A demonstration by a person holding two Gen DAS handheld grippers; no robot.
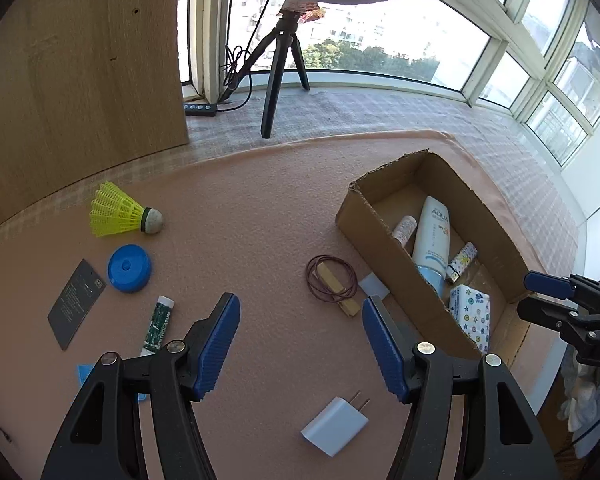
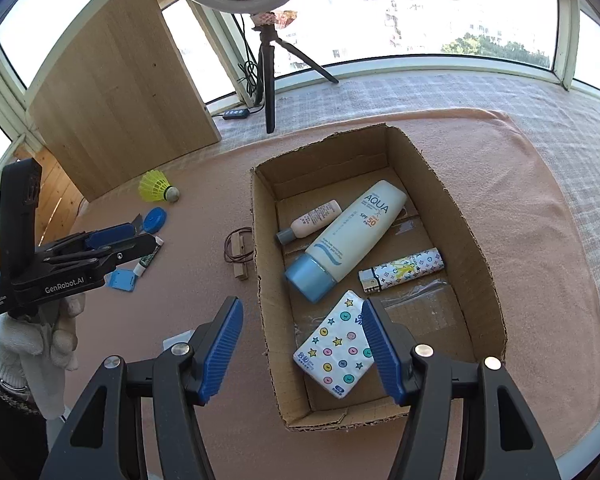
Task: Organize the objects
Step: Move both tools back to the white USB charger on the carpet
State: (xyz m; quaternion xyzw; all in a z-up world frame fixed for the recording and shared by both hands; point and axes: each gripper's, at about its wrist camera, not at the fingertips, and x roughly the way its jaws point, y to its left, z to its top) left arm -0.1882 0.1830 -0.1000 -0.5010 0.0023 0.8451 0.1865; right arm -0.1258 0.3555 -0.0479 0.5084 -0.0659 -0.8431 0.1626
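The left gripper (image 1: 300, 344) holds its fingers wide with nothing between them, hanging over the pink cloth on the counter (image 1: 240, 208). Just below them in the left wrist view, nearest of all, lies a white plug adapter (image 1: 334, 426), its long axis slanting with the prongs toward the upper right. Beyond the fingers sit a wooden clothespin (image 1: 338, 290) inside a loop of brown elastic (image 1: 332, 278); to the left a green tube (image 1: 158, 326), a dark card (image 1: 76, 304), a blue round lid (image 1: 129, 268) and a yellow shuttlecock (image 1: 122, 212). The left hand is plainly nearer all these loose things. The right gripper (image 2: 304, 346) also has its fingers apart and empty, above the near end of the cardboard box (image 2: 266, 280), over a tissue pack (image 2: 336, 348) lying inside. Further in lie a patterned lighter (image 2: 402, 270), a sunscreen bottle (image 2: 348, 236) reading "AQUA" and "SPF 50", and a small bottle (image 2: 310, 222). The left tool reads "GenRobot.AI".
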